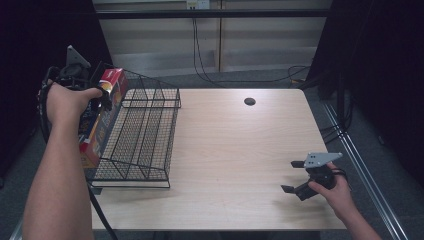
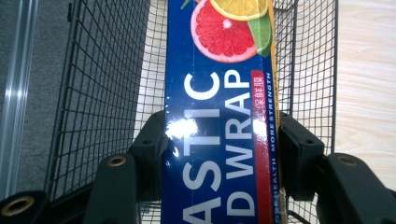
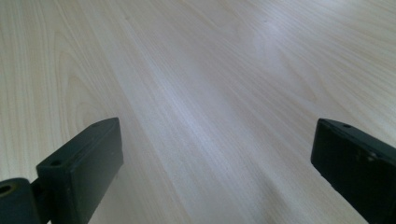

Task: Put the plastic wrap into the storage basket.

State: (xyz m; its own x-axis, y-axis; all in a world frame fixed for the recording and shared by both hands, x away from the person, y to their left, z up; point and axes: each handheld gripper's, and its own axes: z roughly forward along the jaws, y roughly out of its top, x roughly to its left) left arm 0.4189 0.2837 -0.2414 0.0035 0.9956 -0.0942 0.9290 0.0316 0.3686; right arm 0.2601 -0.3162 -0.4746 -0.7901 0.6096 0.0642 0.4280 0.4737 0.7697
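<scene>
The left gripper (image 2: 222, 140) clamps a wrap box (image 2: 219, 116) inside the wire basket (image 1: 145, 130). The right gripper (image 1: 295, 176) rests, jaws apart, on the table (image 1: 240, 150).

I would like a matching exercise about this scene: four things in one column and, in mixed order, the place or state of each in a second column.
Things:
1. left gripper
2. right gripper
3. wire basket
4. round hole

Places or states:
a. open, just above bare table wood, holding nothing
b. at the table's far edge, near the middle
c. shut on the plastic wrap box
d. standing on the left part of the table

Pairs: 1-c, 2-a, 3-d, 4-b
</scene>
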